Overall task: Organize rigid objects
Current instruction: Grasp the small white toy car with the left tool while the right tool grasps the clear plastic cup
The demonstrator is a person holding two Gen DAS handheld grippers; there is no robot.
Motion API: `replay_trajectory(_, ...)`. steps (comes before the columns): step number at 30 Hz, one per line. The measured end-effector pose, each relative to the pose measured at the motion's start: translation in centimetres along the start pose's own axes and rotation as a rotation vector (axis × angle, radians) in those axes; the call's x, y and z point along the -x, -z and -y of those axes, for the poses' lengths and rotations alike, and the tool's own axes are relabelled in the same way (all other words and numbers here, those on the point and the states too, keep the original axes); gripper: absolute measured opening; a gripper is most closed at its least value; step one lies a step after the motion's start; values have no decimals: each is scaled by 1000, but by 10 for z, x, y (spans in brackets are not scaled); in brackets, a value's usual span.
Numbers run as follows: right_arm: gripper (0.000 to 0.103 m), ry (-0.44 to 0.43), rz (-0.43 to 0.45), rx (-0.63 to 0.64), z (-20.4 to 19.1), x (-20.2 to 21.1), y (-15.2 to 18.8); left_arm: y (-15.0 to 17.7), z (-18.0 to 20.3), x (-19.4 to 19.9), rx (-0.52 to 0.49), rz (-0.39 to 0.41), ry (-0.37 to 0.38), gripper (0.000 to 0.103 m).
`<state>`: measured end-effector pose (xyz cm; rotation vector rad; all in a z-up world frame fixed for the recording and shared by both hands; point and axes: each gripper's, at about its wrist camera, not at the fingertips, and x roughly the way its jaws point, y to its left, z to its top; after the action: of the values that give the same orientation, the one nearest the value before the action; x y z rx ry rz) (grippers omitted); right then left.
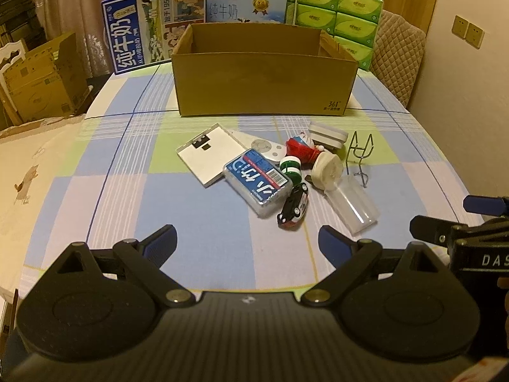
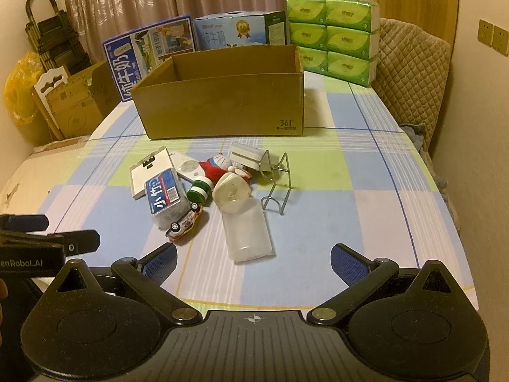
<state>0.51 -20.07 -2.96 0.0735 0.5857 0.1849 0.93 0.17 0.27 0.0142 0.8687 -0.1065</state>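
Left gripper (image 1: 247, 242) and right gripper (image 2: 253, 259) hover spread wide, empty, near a small-object pile before an open brown cardboard box (image 2: 222, 95) on the checked tabletop (image 2: 350, 191).

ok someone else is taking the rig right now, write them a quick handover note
Left gripper: open, holding nothing, hovering over the table's near edge.
Right gripper: open, holding nothing, beside it.
Cardboard box: at the far side, open top; what shows of its inside looks empty.
Pile between box and grippers: toy car, clear jar, blue-labelled pack, wire rack, figurine, white plate, remote.
Done: nothing visibly.
Left: apparently everything into the box.
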Motion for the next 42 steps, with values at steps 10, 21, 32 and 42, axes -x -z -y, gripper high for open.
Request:
replay_trajectory(10,95,-6,16,34,4,-22,-3,-12,2,-29,-57,-14,48,90)
replay_trajectory(21,76,-33,-50,67,10,-85,-7,-14,3,-80,-107,-78,117,80)
replay_trajectory(32,61,-78,-123,65,19,-132,-7,-14,9,-119,-151,-131,242,53)
replay_trajectory(42,49,-58,-125,65,25,-140,-5,-11,30,-136,-238,-121,261,42)
